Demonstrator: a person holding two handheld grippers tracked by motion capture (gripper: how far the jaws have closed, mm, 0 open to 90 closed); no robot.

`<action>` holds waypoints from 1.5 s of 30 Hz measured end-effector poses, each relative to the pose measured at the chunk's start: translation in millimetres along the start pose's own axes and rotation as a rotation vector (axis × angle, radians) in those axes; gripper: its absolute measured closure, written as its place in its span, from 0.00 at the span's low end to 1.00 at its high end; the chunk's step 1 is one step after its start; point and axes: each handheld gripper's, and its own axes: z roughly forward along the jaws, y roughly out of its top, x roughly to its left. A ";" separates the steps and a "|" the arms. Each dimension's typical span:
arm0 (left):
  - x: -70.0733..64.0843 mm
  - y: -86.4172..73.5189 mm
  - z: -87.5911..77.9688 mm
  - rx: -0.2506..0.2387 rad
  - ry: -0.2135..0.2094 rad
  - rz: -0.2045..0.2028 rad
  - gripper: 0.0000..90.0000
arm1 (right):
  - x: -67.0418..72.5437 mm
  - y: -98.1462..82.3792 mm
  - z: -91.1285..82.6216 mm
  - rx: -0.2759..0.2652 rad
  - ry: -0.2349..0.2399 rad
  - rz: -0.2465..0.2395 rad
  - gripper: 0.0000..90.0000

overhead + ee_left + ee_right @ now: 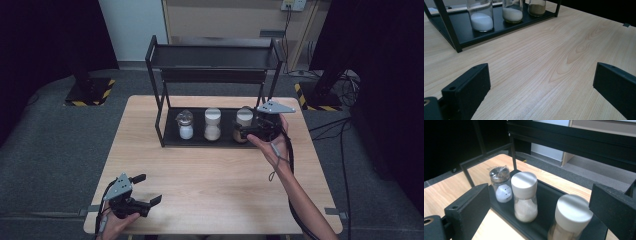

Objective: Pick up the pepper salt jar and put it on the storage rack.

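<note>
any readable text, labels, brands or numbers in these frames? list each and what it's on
None readable.
Three jars on the rack: left jar, middle jar and right jar show no label or print.
Yellow-black hazard stripes on a stand base: a pattern, no words.
Wall socket: too small to read any marking.

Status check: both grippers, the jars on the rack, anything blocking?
Left gripper open, idle over bare table. Right gripper open at the rack, nearest jar between jaws, untouched. Nothing blocking.

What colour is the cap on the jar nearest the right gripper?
White, on the jar; clearest in the right gripper view.
</note>
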 end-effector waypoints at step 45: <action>-0.7 -2.5 -3.3 -0.013 0.003 0.001 0.00 | 25.9 -93.5 -127.4 -0.035 -0.006 -0.005 0.04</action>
